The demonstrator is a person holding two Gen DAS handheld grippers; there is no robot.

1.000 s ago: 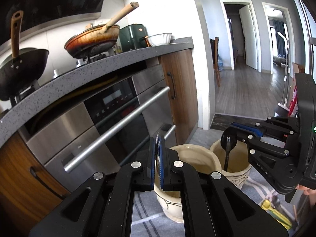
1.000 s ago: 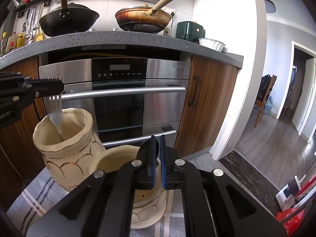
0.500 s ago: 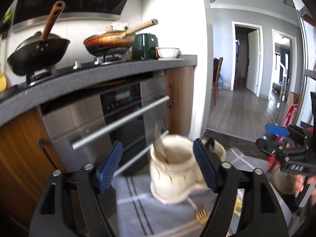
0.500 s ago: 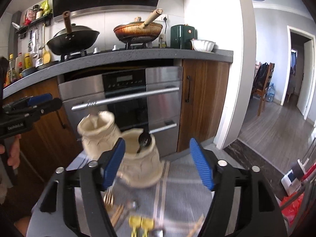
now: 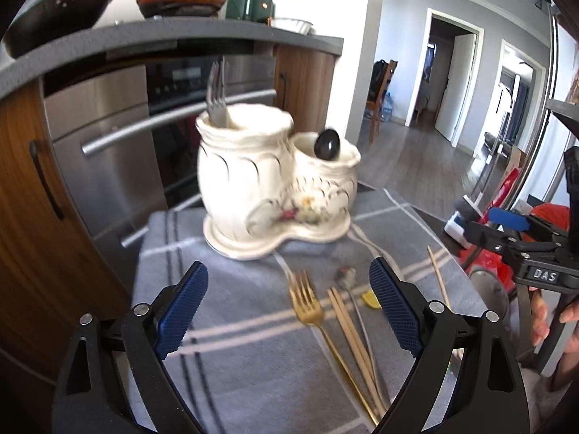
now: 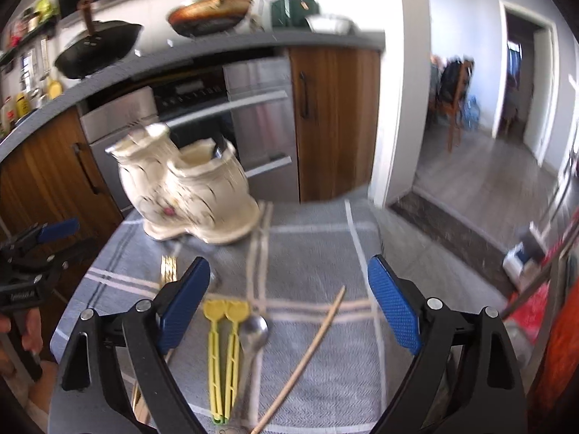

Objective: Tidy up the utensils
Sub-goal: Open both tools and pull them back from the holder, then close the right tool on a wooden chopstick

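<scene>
Both tools tilt down over the cloth-covered worktop (image 5: 253, 354), jaws opening wide with nothing gripped. The left tool (image 5: 287, 311) frames a gold fork (image 5: 307, 307) and chopsticks (image 5: 353, 329); the right tool (image 6: 289, 307) frames yellow picks (image 6: 222, 343) and a spoon (image 6: 253, 332). The double ceramic holder (image 5: 267, 184) (steel fork (image 5: 216, 97), black spoon (image 5: 326, 144) inside) stands at twelve o'clock.

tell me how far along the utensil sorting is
Done: a silver fork stands in the taller pot of the ceramic holder, a black spoon in the lower one. In hand: nothing; the left gripper and right gripper are opening with empty fingers. Left on the cloth: gold fork, chopsticks, yellow picks, metal spoon.
</scene>
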